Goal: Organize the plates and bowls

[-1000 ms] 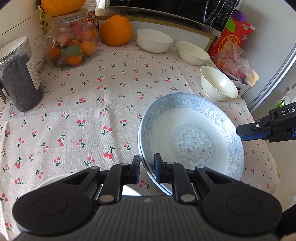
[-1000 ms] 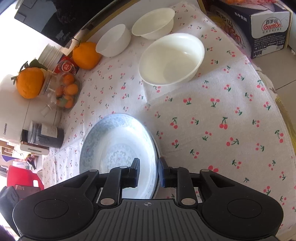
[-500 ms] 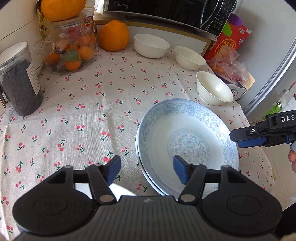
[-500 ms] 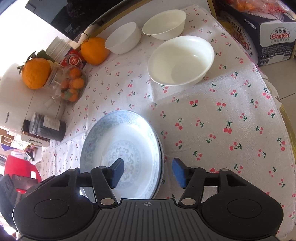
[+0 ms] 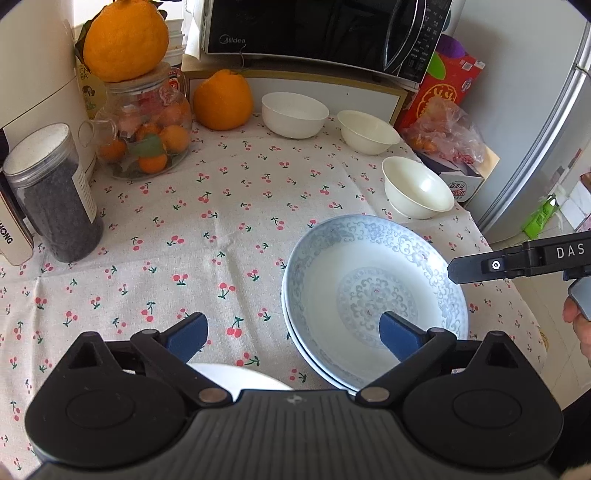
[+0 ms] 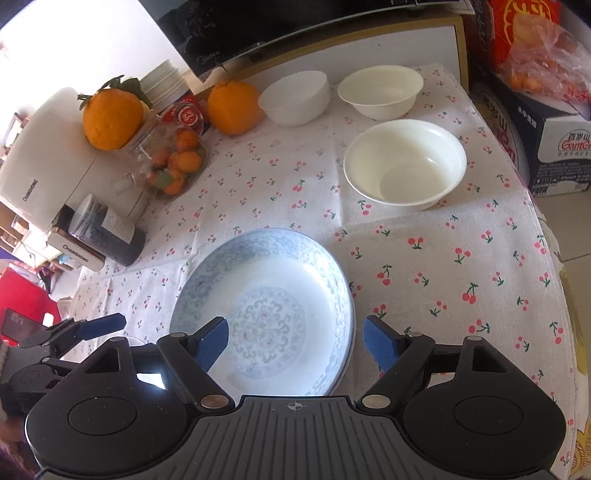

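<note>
White and cut off by your left gripper [image 5: 293,334], a dish edge [image 5: 236,374] stayed unclear. Both grippers' fingers gaped wide, empty, flanking the stacked blue plates [image 6: 264,314] on the counter [image 6: 443,258]; right gripper [image 6: 295,341]. The microwave [image 5: 314,29] read "Midea".

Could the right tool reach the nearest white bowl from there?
Probably yes. The right tool is open and holds nothing, and only bare cherry tablecloth lies between it and the nearest white bowl, beyond the blue-patterned plates.

Both grippers are matte black — left gripper [image 5: 291,334] and right gripper [image 6: 295,341] alike, with blue pads [image 6: 212,343], round silver pivot screws, ribbed grey housing; white letters "DAS" mark the right one's side
</note>
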The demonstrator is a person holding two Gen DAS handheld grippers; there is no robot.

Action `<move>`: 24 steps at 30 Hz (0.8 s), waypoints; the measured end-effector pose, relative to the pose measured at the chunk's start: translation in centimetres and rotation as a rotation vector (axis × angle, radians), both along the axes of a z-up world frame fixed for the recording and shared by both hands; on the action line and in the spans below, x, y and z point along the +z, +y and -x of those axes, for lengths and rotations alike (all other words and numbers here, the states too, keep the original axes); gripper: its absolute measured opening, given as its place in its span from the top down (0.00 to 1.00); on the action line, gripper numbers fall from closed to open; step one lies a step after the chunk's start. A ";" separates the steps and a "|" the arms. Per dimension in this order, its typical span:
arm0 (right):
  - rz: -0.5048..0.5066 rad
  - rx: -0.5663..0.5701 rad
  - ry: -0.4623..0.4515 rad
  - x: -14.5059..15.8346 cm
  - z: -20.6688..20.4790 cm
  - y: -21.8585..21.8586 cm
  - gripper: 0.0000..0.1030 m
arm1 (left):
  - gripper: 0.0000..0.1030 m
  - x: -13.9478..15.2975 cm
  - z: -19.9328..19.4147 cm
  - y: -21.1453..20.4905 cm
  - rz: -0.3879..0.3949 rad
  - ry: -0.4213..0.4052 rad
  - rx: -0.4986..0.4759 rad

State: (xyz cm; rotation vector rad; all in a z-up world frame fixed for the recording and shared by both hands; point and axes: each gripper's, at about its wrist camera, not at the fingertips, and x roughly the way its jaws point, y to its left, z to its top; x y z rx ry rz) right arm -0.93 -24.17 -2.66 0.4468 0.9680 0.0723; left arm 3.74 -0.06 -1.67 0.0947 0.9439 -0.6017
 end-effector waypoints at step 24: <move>-0.019 0.375 -0.160 -1.0 4.3 11.3 0.09 | 0.01 -0.2 0.3 8.1 -0.107 -0.028 -0.049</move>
